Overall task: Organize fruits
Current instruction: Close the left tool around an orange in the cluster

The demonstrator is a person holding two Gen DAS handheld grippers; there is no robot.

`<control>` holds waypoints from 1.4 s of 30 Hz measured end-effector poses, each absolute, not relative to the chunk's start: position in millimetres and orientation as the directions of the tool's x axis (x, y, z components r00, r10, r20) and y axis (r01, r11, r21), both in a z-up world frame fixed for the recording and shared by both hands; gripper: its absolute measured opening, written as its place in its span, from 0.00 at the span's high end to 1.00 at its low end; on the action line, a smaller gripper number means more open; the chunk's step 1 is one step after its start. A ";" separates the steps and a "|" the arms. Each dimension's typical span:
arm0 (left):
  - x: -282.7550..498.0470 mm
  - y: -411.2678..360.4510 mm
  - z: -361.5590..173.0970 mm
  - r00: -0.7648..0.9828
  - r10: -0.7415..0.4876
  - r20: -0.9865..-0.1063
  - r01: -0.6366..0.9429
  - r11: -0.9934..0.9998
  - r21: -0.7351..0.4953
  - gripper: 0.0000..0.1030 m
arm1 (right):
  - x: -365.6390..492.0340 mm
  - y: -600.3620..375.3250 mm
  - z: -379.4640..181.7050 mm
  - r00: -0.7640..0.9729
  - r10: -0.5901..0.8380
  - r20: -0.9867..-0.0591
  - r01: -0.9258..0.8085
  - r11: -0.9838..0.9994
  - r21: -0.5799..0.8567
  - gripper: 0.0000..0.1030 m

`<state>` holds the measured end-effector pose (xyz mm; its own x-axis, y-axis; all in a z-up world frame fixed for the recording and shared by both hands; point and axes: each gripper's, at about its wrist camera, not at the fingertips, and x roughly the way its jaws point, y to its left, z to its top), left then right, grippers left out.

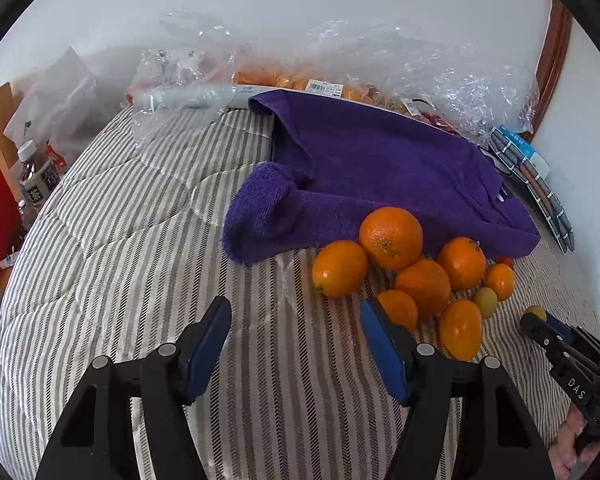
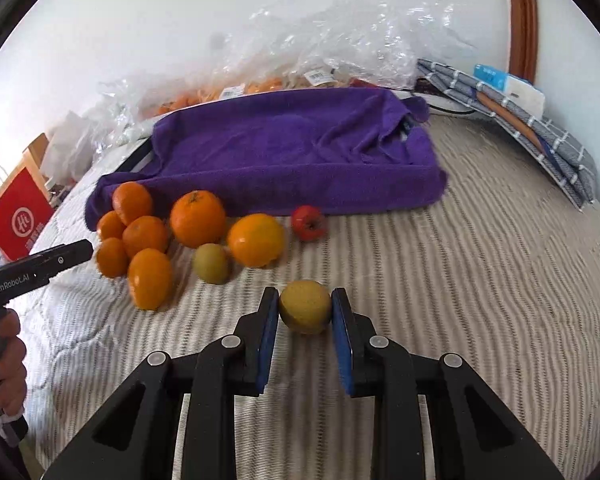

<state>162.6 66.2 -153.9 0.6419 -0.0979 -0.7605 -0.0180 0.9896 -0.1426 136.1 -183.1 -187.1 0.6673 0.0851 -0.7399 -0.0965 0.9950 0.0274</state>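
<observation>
Gripping yellow fruit [image 2: 305, 306], right tool [image 2: 305, 312].

1. The left gripper [image 1: 296, 344] has black angular arms, blue pads and round silver screws.
2. The right gripper [image 2: 305, 330] matches it; white "DAS" lettering marks its side.
3. "GenRoboLAI" is printed on the left gripper's side.
4. Bare-skinned hand [image 2: 6, 368] grips the handle.

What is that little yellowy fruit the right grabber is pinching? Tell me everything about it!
The yellow-green fruit is small, roundish and dull-skinned with fine speckles, more yellow on top and greener below. It sits between the blue pads of the right gripper, which press on its two sides. It lies apart from the pile of oranges, over the striped bedcover; whether it touches the cover is unclear.
</observation>
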 end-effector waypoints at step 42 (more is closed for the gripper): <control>172.7 85.2 -151.4 0.736 -0.195 -0.648 0.016 0.962 -0.272 0.69 | 136.4 -202.1 -188.4 0.665 0.191 -0.722 -0.134 0.982 0.136 0.74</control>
<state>172.7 85.2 -151.4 0.7361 -0.1953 -0.6481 0.0158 0.9622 -0.2719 136.4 -202.1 -188.4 0.6645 0.1911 -0.7224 -0.1339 0.9816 0.1365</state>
